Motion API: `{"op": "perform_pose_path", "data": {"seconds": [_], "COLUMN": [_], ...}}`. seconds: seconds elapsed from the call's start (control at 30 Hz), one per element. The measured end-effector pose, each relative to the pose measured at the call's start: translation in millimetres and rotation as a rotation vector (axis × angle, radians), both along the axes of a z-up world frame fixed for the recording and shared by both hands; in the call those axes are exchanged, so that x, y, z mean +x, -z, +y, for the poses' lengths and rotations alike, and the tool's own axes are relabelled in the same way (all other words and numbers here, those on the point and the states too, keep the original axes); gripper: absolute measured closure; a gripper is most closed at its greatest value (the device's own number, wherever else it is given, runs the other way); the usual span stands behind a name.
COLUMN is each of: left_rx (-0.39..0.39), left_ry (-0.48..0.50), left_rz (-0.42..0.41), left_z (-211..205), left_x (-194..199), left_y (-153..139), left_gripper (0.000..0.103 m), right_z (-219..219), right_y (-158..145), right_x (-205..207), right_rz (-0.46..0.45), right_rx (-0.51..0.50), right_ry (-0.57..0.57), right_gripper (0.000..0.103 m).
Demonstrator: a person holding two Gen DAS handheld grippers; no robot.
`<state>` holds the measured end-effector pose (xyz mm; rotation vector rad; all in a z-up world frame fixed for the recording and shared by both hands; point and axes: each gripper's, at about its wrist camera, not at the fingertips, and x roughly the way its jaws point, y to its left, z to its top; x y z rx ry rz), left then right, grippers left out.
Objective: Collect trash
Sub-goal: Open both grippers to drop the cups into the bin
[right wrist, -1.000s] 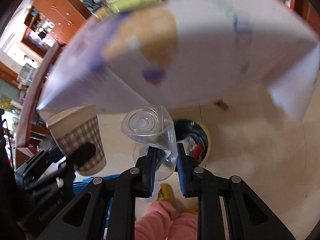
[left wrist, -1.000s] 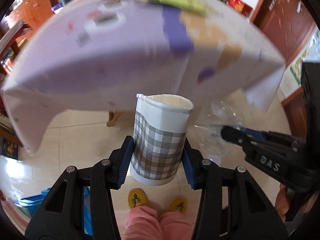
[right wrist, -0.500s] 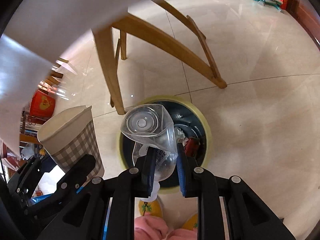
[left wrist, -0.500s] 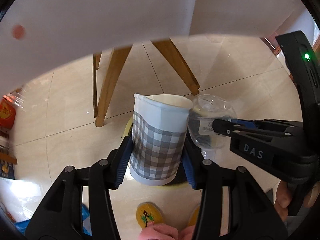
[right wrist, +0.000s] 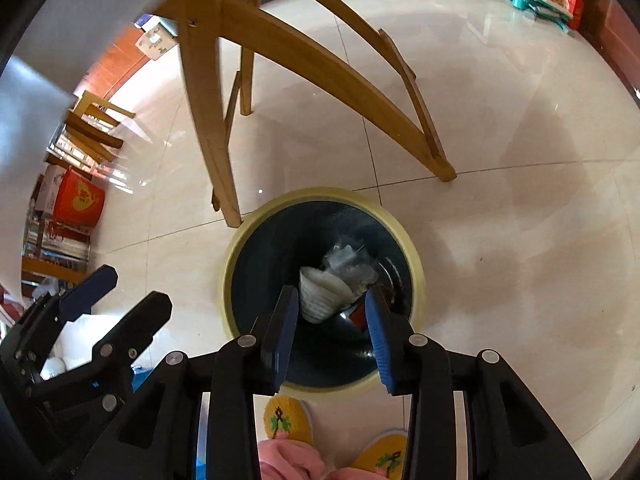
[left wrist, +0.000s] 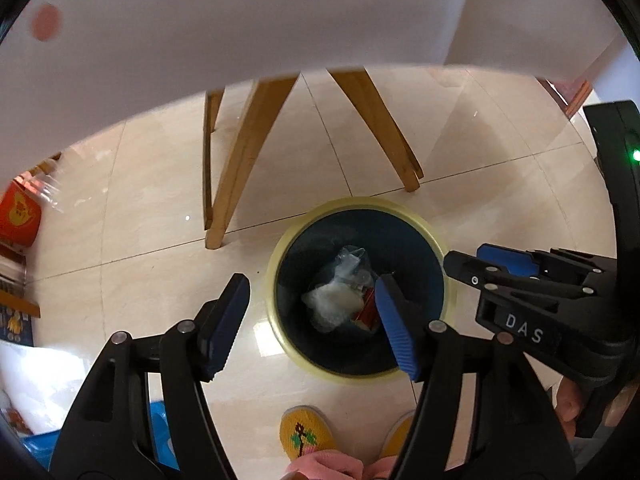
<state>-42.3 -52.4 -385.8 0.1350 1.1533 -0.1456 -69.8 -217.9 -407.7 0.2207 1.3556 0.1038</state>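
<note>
A round dark bin with a pale yellow rim (left wrist: 280, 248) (right wrist: 404, 236) stands on the tiled floor below both grippers. Inside it lie the paper cup (right wrist: 320, 294) on its side, the clear plastic bottle (right wrist: 346, 258) (left wrist: 348, 264) and a red scrap (left wrist: 368, 314). In the left wrist view the cup shows as a pale blur (left wrist: 330, 304). My left gripper (left wrist: 312, 322) hangs open above the bin's left edge, nothing between its fingers. My right gripper (right wrist: 332, 330) hangs open directly over the bin, also holding nothing. Each gripper shows in the other's view, the right gripper (left wrist: 492, 268) and the left gripper (right wrist: 120, 292).
Wooden table legs (left wrist: 236, 168) (right wrist: 424, 136) stand just behind the bin, under a white tablecloth (left wrist: 240, 20). A person's yellow slippers (left wrist: 306, 430) and pink trousers (right wrist: 288, 460) are in front of the bin. A red box (right wrist: 78, 198) and shelves are at left.
Both grippers opened over the bin. The checked paper cup left the left gripper and the clear bottle left the right one; both now lie inside the bin.
</note>
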Motion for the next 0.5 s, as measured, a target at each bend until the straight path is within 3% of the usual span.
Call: {"op": "perform_pose_path", "data": {"seconds": [0.23,0.5], "left_rx": [-0.007,0.001], "left_ry": [-0.044,-0.082], "left_rz": [-0.002,-0.024], "left_z": [12,24], "left_x": [-9,-20], "left_y": [-56,-144], "left_gripper": [0.041,0.041], "right_z": [-3,-4], "right_y": [-62,-150], "right_x": [-10,-29], "right_rz": [-0.015,-0.036], "right_rx": [-0.002,0.014], "right_ry": [0.016,0.013], "right_gripper": [0.068,0.068]}}
